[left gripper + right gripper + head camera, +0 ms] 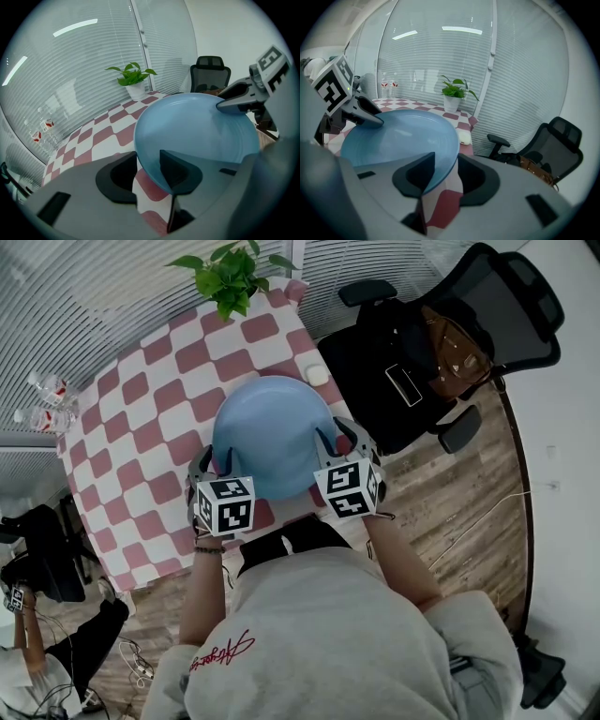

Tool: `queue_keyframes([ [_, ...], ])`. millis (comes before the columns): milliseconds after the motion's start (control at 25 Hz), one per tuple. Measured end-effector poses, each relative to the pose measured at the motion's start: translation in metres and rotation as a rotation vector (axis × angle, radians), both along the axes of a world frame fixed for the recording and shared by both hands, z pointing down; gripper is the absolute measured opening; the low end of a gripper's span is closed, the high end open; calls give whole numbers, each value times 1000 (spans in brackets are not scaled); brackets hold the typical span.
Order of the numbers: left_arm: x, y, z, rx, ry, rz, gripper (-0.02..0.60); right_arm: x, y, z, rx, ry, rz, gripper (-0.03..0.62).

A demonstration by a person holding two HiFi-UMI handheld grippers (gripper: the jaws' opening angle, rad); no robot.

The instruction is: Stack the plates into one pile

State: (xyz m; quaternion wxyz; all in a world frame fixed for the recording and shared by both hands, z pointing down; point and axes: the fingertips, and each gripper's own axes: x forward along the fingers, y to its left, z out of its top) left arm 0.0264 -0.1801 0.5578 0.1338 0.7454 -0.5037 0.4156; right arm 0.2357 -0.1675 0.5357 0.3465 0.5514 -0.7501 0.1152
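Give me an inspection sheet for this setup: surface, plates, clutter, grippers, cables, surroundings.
Surface: pink-and-white checked tablecloth.
Job's things: one blue plate seen; whether others lie under it cannot be told.
Clutter: plant at the far edge; two bottles at the left edge; small white object beside the plate.
Grippers: left hand-held gripper and right hand-held gripper both open, the plate's rim between each one's jaws.
Cables: loose cables on the floor lower left; white cable at right.
Surroundings: chair holding a brown bag; blinds; another person lower left.
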Motion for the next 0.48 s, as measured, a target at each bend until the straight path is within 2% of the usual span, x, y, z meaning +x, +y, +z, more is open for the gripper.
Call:
queue_keyframes([
  [200, 1, 1, 0, 6, 32, 12, 150, 1, 2, -4, 33, 9, 11, 146],
  [480, 0, 2, -3, 53, 85, 17, 167, 3, 7, -10, 53, -13, 31, 147],
])
